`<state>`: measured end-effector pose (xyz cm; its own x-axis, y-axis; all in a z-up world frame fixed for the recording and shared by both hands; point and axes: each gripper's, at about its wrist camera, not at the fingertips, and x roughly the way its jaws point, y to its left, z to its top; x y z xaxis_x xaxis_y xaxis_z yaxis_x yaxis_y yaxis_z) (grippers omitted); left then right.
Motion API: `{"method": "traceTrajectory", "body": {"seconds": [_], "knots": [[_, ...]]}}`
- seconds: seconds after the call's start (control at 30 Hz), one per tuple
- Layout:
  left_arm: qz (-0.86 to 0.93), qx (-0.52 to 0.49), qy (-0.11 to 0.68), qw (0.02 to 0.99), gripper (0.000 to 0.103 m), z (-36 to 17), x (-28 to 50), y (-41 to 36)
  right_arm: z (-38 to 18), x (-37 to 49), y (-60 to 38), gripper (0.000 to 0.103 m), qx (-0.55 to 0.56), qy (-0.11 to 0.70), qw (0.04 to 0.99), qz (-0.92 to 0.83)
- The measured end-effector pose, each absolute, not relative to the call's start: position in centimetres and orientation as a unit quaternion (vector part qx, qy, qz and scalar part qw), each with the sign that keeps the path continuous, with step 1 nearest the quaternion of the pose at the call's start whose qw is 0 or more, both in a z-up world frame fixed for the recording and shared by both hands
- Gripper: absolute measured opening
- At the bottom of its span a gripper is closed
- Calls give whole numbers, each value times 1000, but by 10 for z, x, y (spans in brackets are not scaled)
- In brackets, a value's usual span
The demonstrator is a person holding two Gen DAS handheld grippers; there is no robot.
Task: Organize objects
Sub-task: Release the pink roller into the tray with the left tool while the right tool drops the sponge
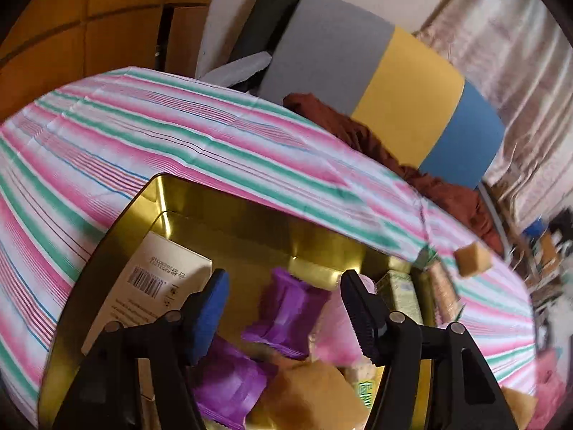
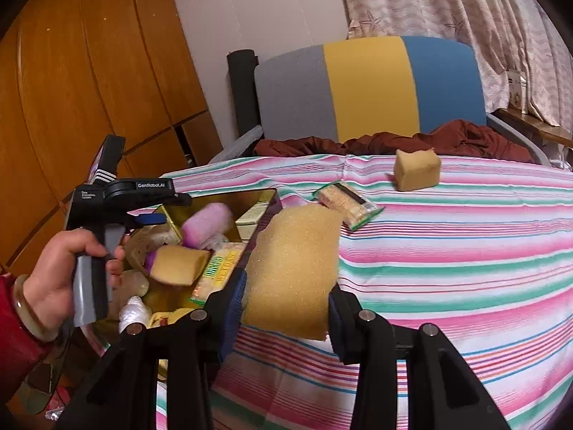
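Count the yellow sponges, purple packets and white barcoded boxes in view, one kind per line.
Yellow sponges: 3, namely the held sponge in the right tool, the tin sponge in the gold tin, and the far sponge on the striped cloth
Purple packets: 2
White barcoded box: 1
Total: 6

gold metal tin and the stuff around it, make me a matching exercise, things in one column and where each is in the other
Things:
1. large yellow foam sponge
2. small yellow sponge block
3. purple plastic packet
4. green-edged cracker packet

Places:
a. inside the gold metal tin
b. between the right gripper pads
c. far on the striped cloth, near the chair
d. on the cloth, just beside the tin

Pairs: 1-b, 2-c, 3-a, 4-d
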<state>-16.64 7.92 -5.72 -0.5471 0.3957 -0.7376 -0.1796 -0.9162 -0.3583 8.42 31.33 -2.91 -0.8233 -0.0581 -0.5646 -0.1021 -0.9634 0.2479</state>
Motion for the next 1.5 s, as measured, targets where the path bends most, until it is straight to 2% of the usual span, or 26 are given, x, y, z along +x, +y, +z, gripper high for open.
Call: {"method": "traceTrajectory", "body": {"seconds": [0.2,0.37,0.53,0.73,1.07,1.23,1.37,1.5], "knots": [[892,-396,-137,168,90,-34,-130,64,-22,58,304,41,-308,140,-36,940],[913,-351,-155,137,101,-17,-97,34,-16,26,291,41,-334,137,-74,930],[925,-323,-182,85,101,-13,-75,-3,-6,-14,276,41,-360,132,-130,915],[918,-338,-200,58,101,-16,-78,-25,-8,-71,240,41,-409,93,-169,892],[912,-347,-213,40,101,-19,-73,-44,-39,-153,178,43,-492,-5,-168,854],[908,-353,-224,41,101,-20,-75,-47,-56,-178,179,49,-522,31,-167,835],[908,-351,-224,39,101,-22,-75,-48,-45,-175,186,50,-502,47,-172,846],[909,-350,-223,41,101,-23,-73,-45,-27,-159,195,50,-468,29,-166,868]]}}
